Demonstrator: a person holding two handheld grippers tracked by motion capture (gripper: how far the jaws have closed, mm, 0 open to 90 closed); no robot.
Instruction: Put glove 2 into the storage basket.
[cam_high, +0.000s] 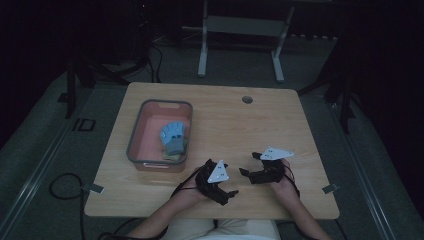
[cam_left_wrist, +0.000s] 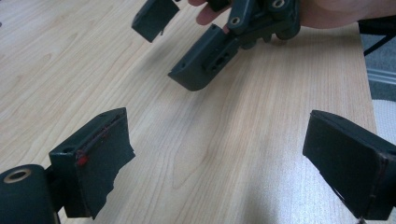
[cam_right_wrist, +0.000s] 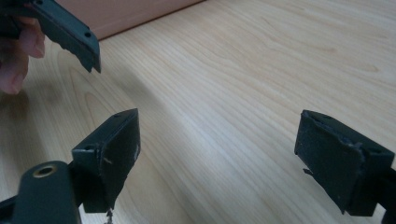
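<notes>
The blue glove (cam_high: 172, 134) lies in the pink tray (cam_high: 137, 131) at the bench's left, its long axis running away from the person, nearer the left gripper (cam_high: 226, 192) than the right gripper (cam_high: 249, 164), both with jaws apart and empty.

Each hand carried a black two-jaw gripper: the left gripper (cam_high: 226, 192) and the right gripper (cam_high: 250, 165) both bore a pale grey three-cornered plate on top, and thin black cables trailed from them along the bare forearms, which had no sleeves over them. Seen close in the left gripper view, the left gripper (cam_left_wrist: 219, 158) had blocky jaws faced with rough, ragged-edged black padding, one with a small red mark, beside a round brass-ringed hole. The right gripper (cam_right_wrist: 219, 158) had chipped black padding and the same brass-ringed hole.
</notes>
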